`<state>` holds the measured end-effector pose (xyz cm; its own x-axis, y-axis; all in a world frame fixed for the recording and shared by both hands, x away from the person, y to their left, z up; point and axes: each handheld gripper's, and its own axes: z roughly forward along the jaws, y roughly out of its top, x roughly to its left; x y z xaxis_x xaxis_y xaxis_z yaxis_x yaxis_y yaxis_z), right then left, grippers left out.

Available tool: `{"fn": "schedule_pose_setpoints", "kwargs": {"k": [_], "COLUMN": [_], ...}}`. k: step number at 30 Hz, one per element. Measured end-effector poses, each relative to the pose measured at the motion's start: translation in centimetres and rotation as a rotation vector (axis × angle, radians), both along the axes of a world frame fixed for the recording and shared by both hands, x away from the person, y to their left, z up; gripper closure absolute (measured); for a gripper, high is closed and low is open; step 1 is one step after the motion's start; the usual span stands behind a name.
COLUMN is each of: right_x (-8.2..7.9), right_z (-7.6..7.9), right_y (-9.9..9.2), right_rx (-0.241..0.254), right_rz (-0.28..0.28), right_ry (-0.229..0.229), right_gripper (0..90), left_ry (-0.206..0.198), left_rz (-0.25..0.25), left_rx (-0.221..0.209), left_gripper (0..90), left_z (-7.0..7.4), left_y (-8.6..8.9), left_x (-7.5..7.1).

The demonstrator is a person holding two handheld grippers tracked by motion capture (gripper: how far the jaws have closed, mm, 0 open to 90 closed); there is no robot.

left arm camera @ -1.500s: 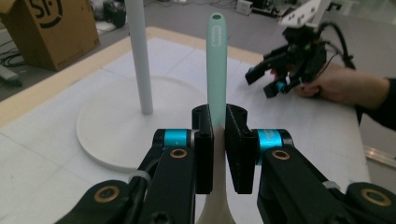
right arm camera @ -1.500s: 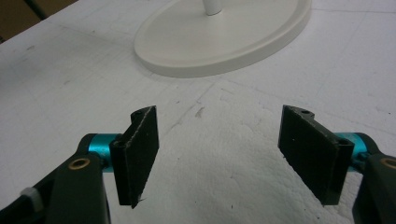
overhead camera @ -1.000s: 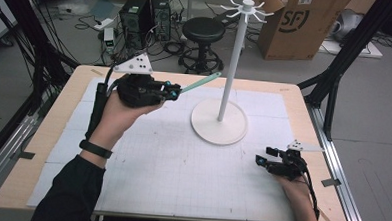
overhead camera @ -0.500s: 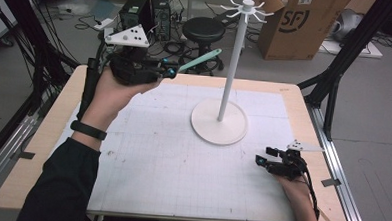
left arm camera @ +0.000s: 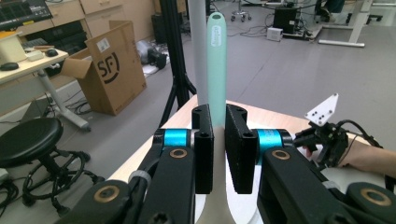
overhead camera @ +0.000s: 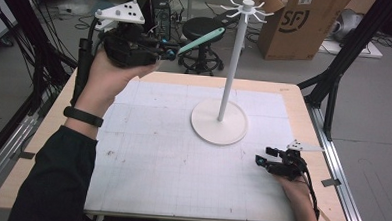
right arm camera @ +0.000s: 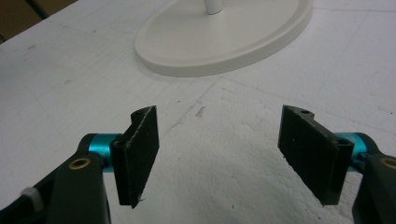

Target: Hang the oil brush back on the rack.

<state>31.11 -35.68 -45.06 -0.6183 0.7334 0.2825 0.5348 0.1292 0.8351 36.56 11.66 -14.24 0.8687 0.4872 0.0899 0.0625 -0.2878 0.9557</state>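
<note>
At the upper left of the high view, my left gripper [overhead camera: 172, 50] is raised above the far left corner of the surface [overhead camera: 304, 102]. Its fingers [left arm camera: 204, 148] are clamped tight on a pale green spoon-like handle [overhead camera: 203, 40], which slants up and to the right from them toward the stand's white pole [overhead camera: 232, 74]. In the left gripper view the handle [left arm camera: 216, 65] rises straight up from between the two black fingers, just beside the pole [left arm camera: 198, 46] behind it.

The stand's round base [overhead camera: 219, 122] sits at the middle of the white mat, with its ring of hooks [overhead camera: 247, 7] at the top centre of the frame.

At the lower right, my right gripper [overhead camera: 262, 156] rests low on the surface near the right edge, well apart from the handle. Its fingers [right arm camera: 138, 149] stand wide apart with nothing between them, pointed at the base [right arm camera: 224, 42].
</note>
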Motion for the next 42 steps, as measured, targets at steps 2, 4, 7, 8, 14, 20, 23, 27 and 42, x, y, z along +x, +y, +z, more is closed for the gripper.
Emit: {"fn": "schedule_pose_setpoints", "kwargs": {"k": [2, 4, 7, 8, 14, 20, 23, 27, 42], "right_x": [0.0, 0.0, 0.0, 0.0, 0.0, 0.0, 0.0, 0.0, 0.0], "right_z": [0.0, 0.0, 0.0, 0.0, 0.0, 0.0, 0.0, 0.0, 0.0], "right_y": [0.0, 0.0, 0.0, 0.0, 0.0, 0.0, 0.0, 0.0, 0.0], "right_rx": [0.001, 0.002, 0.001, -0.001, -0.001, -0.002, -0.003, -0.001, -0.001], "right_rz": [0.000, 0.000, 0.000, 0.001, 0.002, 0.001, 0.002, 0.002, 0.002], "right_ry": [0.000, 0.002, 0.001, -0.002, -0.001, -0.001, -0.001, 0.002, 0.002], "right_gripper": [28.5, 28.6, 28.6, 28.5, 28.5, 28.6, 28.6, 28.6, 28.6], "left_ry": [0.001, 0.002, -0.002, -0.001, 0.001, 0.003, 0.003, 0.002, -0.003], "left_rz": [0.001, 0.003, 0.007, 0.005, 0.006, 0.003, 0.003, 0.000, -0.004], "left_rx": [-0.004, -0.008, -0.001, -0.005, -0.010, -0.007, -0.015, -0.022, -0.032], "left_gripper": [82.2, 82.2, 82.2, 82.3, 82.2, 82.2, 82.2, 82.2, 82.2], "left_z": [0.3, 0.5, 0.8, 0.9, 1.4, 1.6, 1.6, 1.6, 1.8], "left_y": [0.0, 0.1, 0.1, 0.1, 0.0, -0.3, -0.4, -0.3, -0.2], "left_x": [0.1, 0.1, 0.2, 0.3, 0.5, 0.7, 0.8, 0.9, 1.1]}}
